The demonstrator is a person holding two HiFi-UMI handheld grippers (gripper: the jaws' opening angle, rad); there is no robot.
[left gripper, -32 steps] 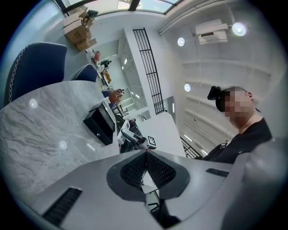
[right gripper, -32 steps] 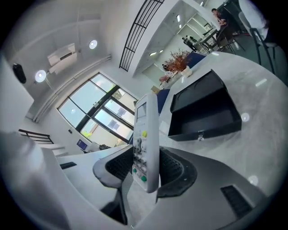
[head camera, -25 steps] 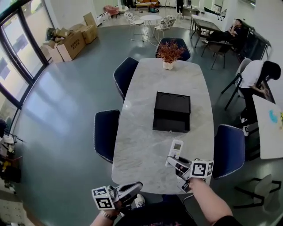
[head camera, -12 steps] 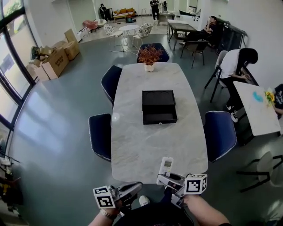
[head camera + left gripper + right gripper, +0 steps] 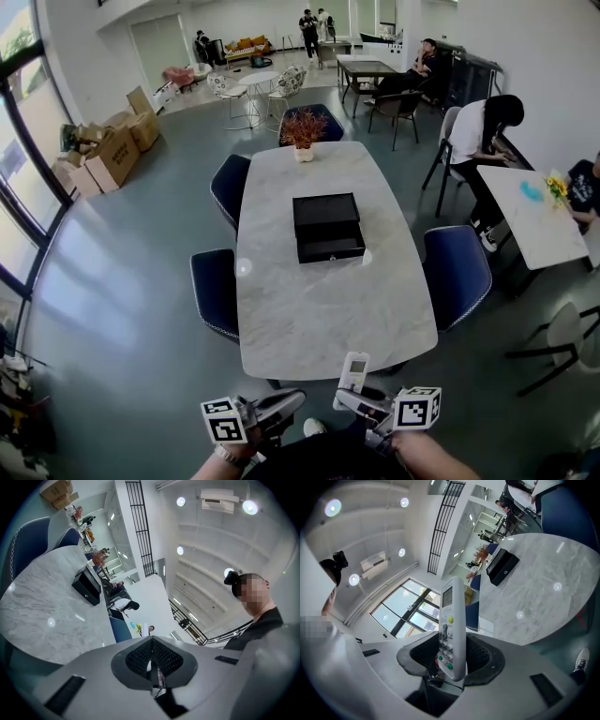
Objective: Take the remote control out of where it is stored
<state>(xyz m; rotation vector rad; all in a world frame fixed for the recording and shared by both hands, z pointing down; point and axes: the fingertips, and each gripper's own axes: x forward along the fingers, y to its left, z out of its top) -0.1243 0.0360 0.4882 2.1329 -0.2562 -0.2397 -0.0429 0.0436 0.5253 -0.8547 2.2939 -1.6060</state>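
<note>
- Standing at the near end of the worktop (image 5: 328,309), a person holds a hand-held gripper in each hand, low and close to the body.
- The right hand-held gripper (image 5: 362,400) is clamped on the remote (image 5: 353,372). Its jaws stand fairly wide apart, with the pads pressed on the remote's lower end.
- In the right gripper view, the remote (image 5: 453,620) sticks up out of the right hand-held gripper (image 5: 452,660). Its button face and small screen are towards the camera, and the screen end is farthest from the jaws.
- The white remote is up in the air at the near edge of the worktop, resting on nothing.
- It is well apart from the black box (image 5: 327,228), which sits near the middle of the worktop with its drawer front facing this end. I cannot tell whether the drawer is fully pushed in.
- The left hand-held gripper (image 5: 284,404) hangs just left of the right one. In the left gripper view (image 5: 153,662) its jaws are together with nothing between them.
- A plant (image 5: 303,131) stands at the far end of the worktop, and blue chairs (image 5: 215,291) are set along both long sides.
- Off to the right, a person (image 5: 483,131) bends over another table.
</note>
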